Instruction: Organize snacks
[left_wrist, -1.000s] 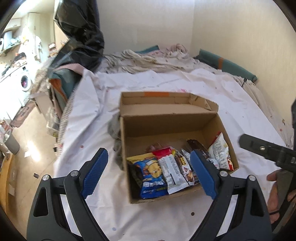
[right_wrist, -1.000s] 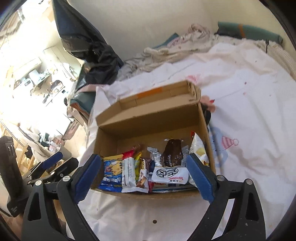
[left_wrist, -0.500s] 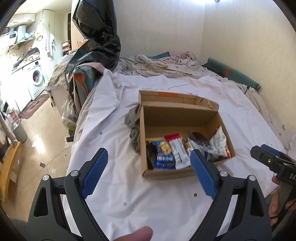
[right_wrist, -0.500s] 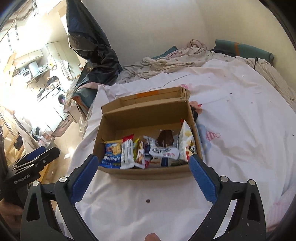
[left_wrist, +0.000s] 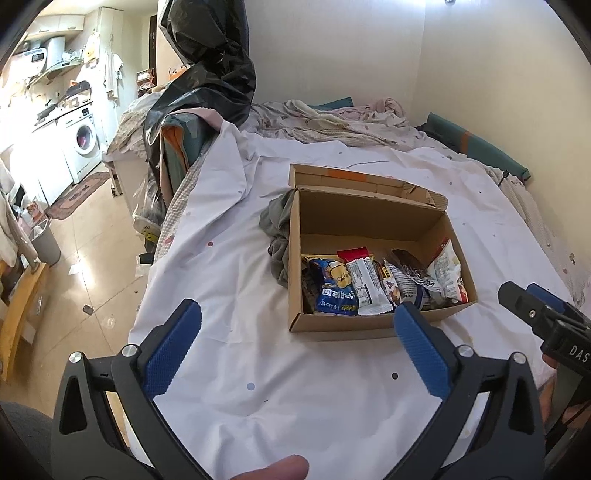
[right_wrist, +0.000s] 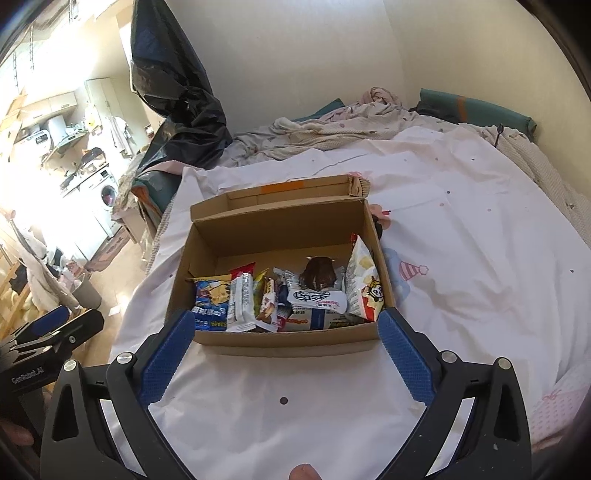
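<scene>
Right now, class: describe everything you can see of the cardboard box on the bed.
The cardboard box is plain brown, open, its lid flap folded back with an orange strip on it. It sits flat on the white sheet. Snack packets stand bunched along its near wall; the far half is bare. A grey cloth lies against one side. No gripper touches it.

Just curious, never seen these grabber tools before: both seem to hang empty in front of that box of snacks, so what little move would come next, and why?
Probably ease the right gripper forward over the cardboard box. Its jaws stand open and empty, and the snack packets crowd the near wall.
</scene>
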